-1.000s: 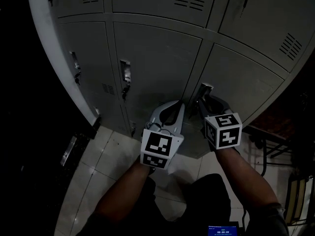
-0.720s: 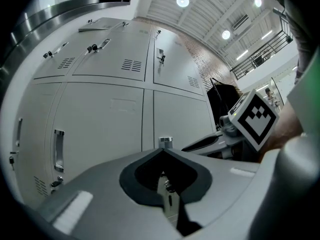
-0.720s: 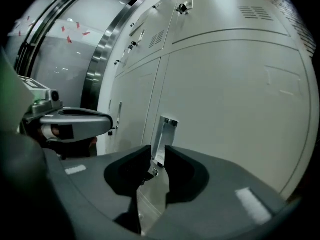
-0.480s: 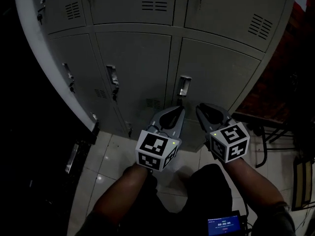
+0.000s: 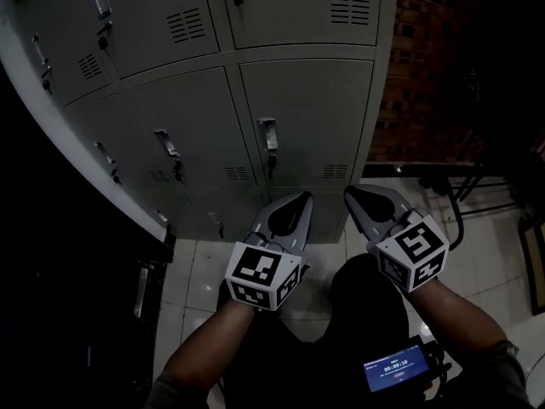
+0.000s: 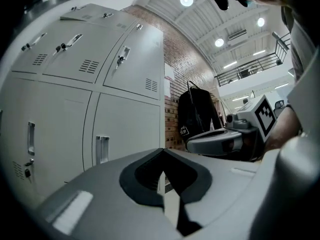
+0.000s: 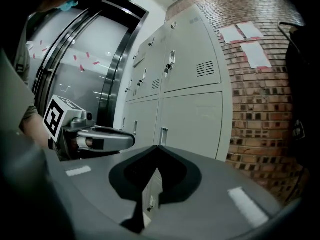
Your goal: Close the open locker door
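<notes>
The grey lockers fill the upper part of the head view, and every door I can see lies flush. The lower right locker door (image 5: 311, 113) (image 6: 127, 134) (image 7: 192, 124) has its handle (image 5: 267, 134) (image 7: 163, 135) at its left edge. My left gripper (image 5: 300, 201) (image 6: 162, 150) hangs short of the lockers, shut with nothing between its jaws. Beside it my right gripper (image 5: 356, 196) (image 7: 157, 147) is also shut and empty, clear of the door. Each gripper shows in the other's view.
A brick wall (image 5: 426, 66) (image 7: 260, 99) stands right of the lockers. A black bag (image 6: 197, 111) hangs by it, with a dark metal frame (image 5: 464, 203) on the white tiled floor (image 5: 200, 271). A small lit screen (image 5: 393, 369) sits at my waist. Dark glass doors (image 7: 85, 69) lie left.
Both grippers have drawn back from the locker face, the right one away from the door handle, and its jaws have closed. The view has swung right, bringing in the brick wall.
</notes>
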Tool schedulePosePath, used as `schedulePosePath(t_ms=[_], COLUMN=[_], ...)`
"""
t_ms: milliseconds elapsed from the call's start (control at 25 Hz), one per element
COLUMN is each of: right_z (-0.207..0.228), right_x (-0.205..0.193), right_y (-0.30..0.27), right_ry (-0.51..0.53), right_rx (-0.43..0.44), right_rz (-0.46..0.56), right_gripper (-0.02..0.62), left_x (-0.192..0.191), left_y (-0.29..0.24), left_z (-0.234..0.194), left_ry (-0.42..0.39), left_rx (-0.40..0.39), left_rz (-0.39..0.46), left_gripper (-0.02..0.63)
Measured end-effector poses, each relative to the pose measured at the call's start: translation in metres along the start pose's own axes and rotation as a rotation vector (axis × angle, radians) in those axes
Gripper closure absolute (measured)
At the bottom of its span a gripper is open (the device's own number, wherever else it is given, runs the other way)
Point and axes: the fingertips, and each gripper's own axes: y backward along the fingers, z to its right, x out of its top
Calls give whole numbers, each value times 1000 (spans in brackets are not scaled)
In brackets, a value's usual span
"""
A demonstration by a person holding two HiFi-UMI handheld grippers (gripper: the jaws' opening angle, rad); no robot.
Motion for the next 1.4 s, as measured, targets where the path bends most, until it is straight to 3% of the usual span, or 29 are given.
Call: schedulePosePath(t_ms=[280, 480, 640, 920, 1400], right_z=[-3, -17, -32, -37, -40], right_x=[-23, -36, -48, -50, -57], right_y=[73, 99, 114, 130, 131], right_ry=[-65, -90, -102, -96, -107], right_rx=[7, 71, 108, 96, 101], right_rz=[-13, -24, -30, -18, -29], right_gripper=[588, 588, 588, 589, 589], left_x=[1, -12, -17, -14, -22], left_y=[14, 23, 33, 40, 39], left_z=[66, 95, 103, 118, 118], left_ry=[-27, -14, -21, -85, -55], left_rx=[-79, -107, -96, -104, -126], left_rz=[-18, -42, -32, -10, -23], left_gripper=[601, 601, 601, 601, 601])
